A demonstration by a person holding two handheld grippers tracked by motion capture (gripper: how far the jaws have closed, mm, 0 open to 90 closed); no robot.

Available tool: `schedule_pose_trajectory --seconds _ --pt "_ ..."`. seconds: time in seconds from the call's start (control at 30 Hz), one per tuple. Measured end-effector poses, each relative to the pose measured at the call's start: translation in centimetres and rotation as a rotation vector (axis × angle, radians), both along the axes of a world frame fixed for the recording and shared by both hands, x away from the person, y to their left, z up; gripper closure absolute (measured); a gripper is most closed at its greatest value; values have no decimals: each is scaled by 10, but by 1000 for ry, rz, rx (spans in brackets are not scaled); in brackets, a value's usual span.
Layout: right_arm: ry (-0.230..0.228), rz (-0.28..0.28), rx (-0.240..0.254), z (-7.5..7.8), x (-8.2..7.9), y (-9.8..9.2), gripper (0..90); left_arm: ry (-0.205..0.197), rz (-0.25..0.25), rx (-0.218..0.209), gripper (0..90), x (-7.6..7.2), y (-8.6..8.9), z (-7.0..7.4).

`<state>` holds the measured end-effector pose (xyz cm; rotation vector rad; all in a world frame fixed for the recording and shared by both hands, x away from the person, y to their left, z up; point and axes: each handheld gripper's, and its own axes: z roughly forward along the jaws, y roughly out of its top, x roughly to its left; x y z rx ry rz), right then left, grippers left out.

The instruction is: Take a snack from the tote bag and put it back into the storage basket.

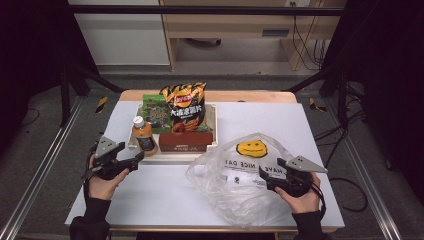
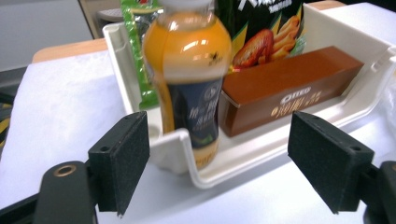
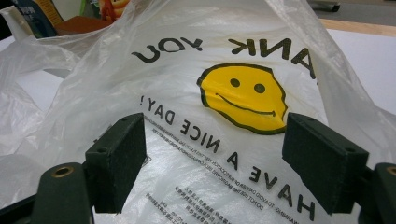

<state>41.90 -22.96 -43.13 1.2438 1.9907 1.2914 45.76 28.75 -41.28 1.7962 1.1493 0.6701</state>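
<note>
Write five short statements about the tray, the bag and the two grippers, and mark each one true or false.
1. The orange drink bottle stands upright in the white tray. True.
2. The left gripper is shut on the bottle. False: its jaws stand wide apart, just short of the tray's corner, and hold nothing.
3. The brown Oreo box lies inside the tray beside the bottle. True.
4. The plastic bag with the smiley face is packed inside the tray. False: it lies on the table in front of the right gripper.
5. The right gripper is open. True.
</note>
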Motion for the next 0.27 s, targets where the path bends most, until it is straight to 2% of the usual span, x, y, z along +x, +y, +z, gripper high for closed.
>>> schedule_pose_trajectory --seconds 0.27 --pt "-1 0 -9 -1 0 -1 233 14 18 -10 202 -8 6 -8"
